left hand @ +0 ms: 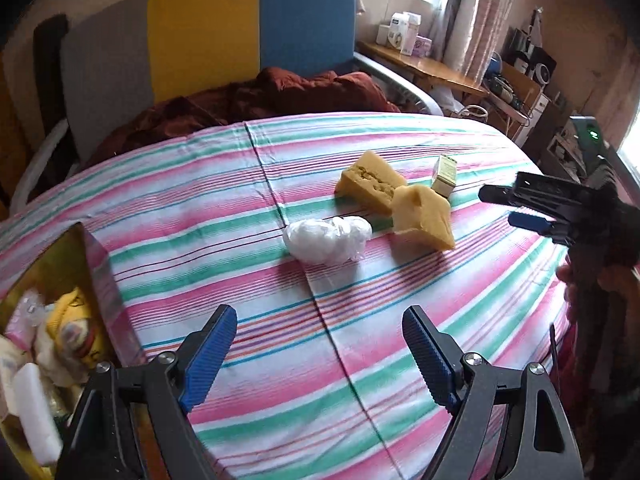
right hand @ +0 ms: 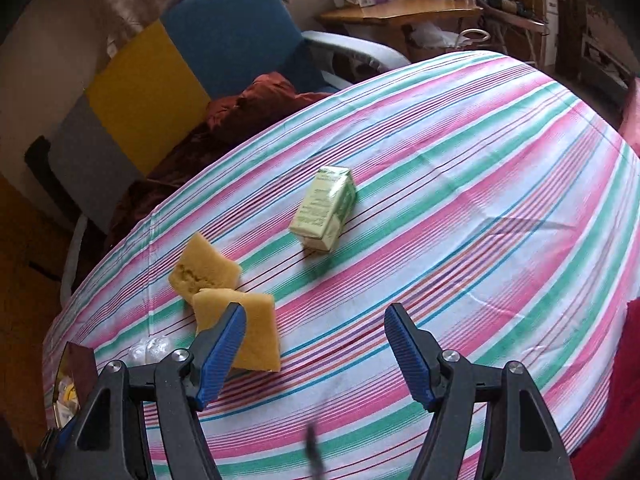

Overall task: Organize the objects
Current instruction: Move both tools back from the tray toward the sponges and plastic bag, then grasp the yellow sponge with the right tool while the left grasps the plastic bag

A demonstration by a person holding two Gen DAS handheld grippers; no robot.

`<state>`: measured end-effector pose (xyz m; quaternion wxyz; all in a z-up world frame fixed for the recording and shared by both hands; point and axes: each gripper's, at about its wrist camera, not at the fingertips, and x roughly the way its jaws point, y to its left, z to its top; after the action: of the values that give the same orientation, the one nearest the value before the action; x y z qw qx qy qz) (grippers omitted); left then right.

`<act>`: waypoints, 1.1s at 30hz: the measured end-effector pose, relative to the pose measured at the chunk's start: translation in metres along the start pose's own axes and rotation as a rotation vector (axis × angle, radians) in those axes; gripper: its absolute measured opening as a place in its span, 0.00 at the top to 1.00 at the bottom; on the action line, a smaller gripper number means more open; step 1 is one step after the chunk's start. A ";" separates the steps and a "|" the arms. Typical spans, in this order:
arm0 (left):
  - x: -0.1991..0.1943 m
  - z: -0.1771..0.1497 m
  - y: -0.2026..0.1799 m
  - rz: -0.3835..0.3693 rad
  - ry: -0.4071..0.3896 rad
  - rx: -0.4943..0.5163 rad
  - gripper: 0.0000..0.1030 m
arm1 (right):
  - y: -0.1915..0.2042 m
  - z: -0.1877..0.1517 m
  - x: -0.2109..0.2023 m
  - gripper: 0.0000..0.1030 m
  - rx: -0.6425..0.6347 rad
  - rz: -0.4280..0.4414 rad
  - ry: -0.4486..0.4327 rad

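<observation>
Two yellow sponges lie side by side on the striped cloth: a far sponge point(left hand: 370, 182) point(right hand: 202, 270) and a near sponge point(left hand: 422, 220) point(right hand: 252, 326). A white plastic bundle point(left hand: 328, 238) point(right hand: 150, 352) rests beside them, and a small green carton point(left hand: 445, 176) point(right hand: 326, 212) lies just beyond. My left gripper point(left hand: 320, 356) hovers open above the cloth, short of the bundle, with nothing between its fingers. My right gripper point(right hand: 314, 356) is open too, its left finger overlapping the near sponge in view; from the left wrist view the right gripper point(left hand: 502, 204) hangs in the air to the right of the sponges.
An open box point(left hand: 96, 280) point(right hand: 78, 368) holding several small items, among them a yellow toy point(left hand: 76, 328), sits at the cloth's left edge. A red blanket point(left hand: 256, 98) lies on a grey, yellow and blue chair point(left hand: 204, 32) behind. A wooden side table point(left hand: 424, 66) with boxes stands at the back right.
</observation>
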<state>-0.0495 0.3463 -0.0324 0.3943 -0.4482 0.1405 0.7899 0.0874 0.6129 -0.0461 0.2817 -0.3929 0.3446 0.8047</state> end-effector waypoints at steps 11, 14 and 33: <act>0.052 0.035 -0.004 0.026 0.038 -0.050 0.10 | 0.023 -0.007 0.015 0.29 -0.107 0.044 0.080; 0.065 0.045 -0.004 0.040 0.047 -0.057 0.07 | 0.024 -0.006 0.016 0.29 -0.108 0.042 0.085; 0.102 0.042 0.008 -0.018 0.041 -0.047 0.33 | 0.039 -0.001 0.035 0.29 -0.130 0.038 0.124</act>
<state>-0.1100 0.4156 -0.0936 0.3878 -0.4746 0.1258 0.7801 0.0412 0.5950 -0.0631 0.2183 -0.4528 0.3160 0.8046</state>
